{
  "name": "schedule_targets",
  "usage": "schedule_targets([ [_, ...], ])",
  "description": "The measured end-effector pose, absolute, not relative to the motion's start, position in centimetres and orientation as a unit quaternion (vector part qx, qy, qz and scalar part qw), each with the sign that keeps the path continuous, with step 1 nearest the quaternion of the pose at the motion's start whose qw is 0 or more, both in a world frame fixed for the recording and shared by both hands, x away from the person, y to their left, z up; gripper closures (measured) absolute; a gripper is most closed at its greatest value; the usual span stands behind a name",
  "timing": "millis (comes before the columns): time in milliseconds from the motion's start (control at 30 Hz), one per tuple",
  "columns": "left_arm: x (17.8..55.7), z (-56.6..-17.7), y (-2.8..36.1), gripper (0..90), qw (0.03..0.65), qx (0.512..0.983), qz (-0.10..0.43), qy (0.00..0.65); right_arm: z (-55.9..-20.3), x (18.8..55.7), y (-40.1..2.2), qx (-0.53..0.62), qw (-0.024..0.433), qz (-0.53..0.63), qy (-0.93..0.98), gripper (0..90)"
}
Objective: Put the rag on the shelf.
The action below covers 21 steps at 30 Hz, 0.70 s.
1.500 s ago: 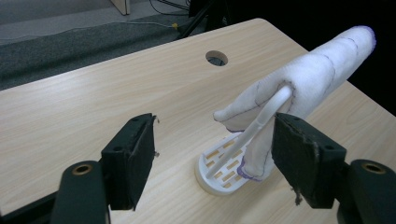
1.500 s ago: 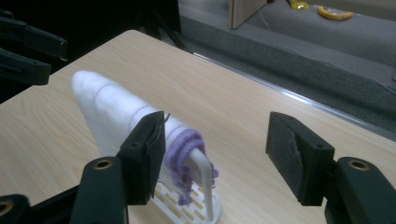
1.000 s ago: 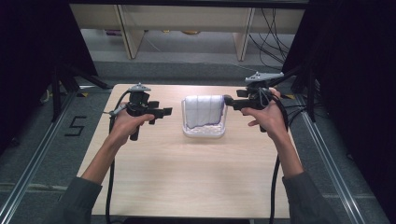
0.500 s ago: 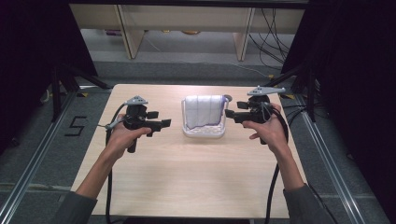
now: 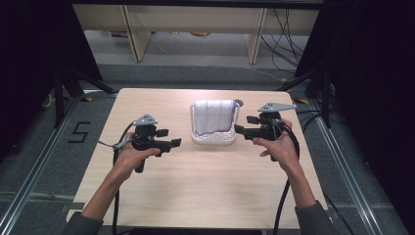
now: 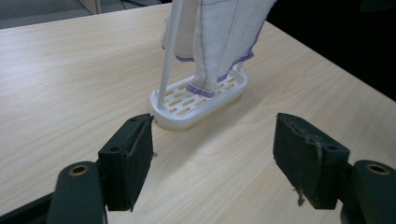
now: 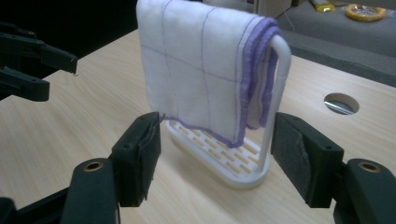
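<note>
A white cloth (image 5: 212, 116) with purple edging hangs over a white plastic rack (image 5: 213, 138) at the middle of the wooden table (image 5: 205, 196). My left gripper (image 5: 174, 143) is to the left of the rack and points at it, jaws open and empty. In the left gripper view the rack (image 6: 201, 100) and cloth (image 6: 224, 37) lie a short way ahead of the open gripper (image 6: 212, 140). My right gripper (image 5: 240, 130) is close to the rack's right end, also open. From the right gripper (image 7: 217, 140), the cloth (image 7: 201, 65) and rack (image 7: 233, 163) stand just beyond the jaws, untouched.
A round hole (image 5: 238, 103) (image 7: 341, 102) sits in the tabletop behind the rack. The other gripper (image 7: 37, 60) shows at the left of the right gripper view. Wooden shelving legs (image 5: 132, 34) and cables lie on the floor beyond the far table edge.
Both hands have come down and toward the near side of the table, settling on either side of the rack. The jaws stay open and the cloth has not moved.
</note>
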State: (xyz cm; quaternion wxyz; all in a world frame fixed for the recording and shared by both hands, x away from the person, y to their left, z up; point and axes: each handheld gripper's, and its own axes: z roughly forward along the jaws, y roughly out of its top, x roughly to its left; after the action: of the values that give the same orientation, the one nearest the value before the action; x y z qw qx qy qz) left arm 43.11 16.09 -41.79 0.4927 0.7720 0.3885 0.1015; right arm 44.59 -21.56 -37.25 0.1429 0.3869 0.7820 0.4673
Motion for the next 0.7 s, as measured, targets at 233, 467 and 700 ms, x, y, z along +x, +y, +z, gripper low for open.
schedule_targets([
  [233,42.4,-43.3,15.6,28.4,0.47,0.788,0.106,0.384,-38.2,44.2,-21.1,0.373,0.138,0.461,0.793,32.1],
  [467,41.6,-44.7,15.7,28.1,0.456,0.795,0.109,0.384,-38.8,43.9,-21.2,0.369,0.137,0.449,0.802,31.5],
  [700,40.4,-45.6,15.9,27.7,0.448,0.803,0.109,0.377,-40.2,42.9,-21.1,0.379,0.119,0.432,0.81,31.1],
])
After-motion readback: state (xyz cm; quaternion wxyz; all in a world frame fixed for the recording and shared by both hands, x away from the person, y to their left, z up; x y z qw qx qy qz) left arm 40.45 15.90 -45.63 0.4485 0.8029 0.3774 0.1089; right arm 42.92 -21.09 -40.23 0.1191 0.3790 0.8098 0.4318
